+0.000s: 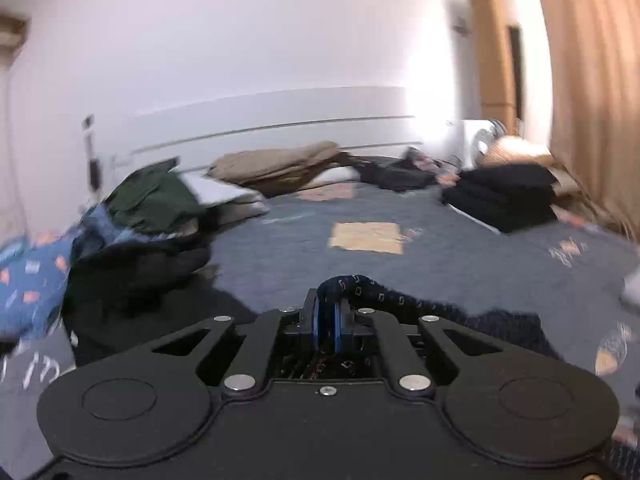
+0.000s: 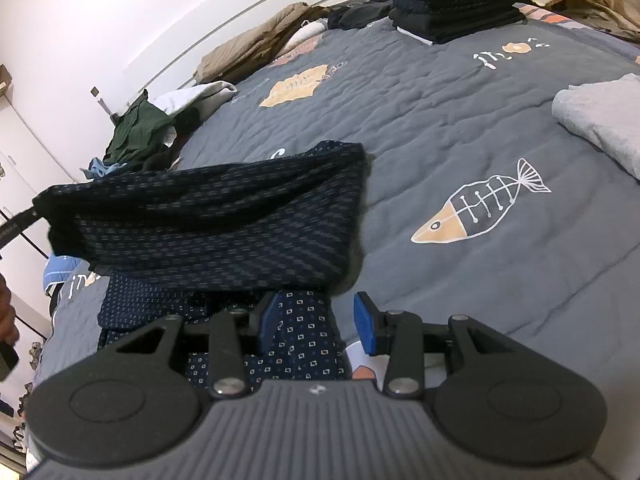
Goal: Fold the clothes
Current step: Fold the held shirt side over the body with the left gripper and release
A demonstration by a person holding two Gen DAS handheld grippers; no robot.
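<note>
- Navy patterned garment (image 2: 208, 220): lies at centre-left of the right wrist view, on the grey bedspread (image 2: 460, 132). Its upper layer is raised and stretched toward the left edge of the frame; the lower layer lies flat at bottom centre.
- Judgement: one corner lifted while the other end stays down, so the cloth can be carried over itself into a fold.
- Left gripper (image 1: 328, 320): bottom centre of its own view, blue pads clenched on a bunched edge of the garment; the cloth trails off to the right.
- Right gripper (image 2: 316, 322): jaws apart, one pad on each side of the flat layer. Whether the pads touch the cloth, cannot tell.
- Judgement: this gripper is placed to steady the lower end.
- Folded black stack (image 2: 452, 0): upper right, well apart.
- Unfolded pile (image 2: 140, 128): upper left.
- Grey folded item (image 2: 600, 116): right edge.
</note>
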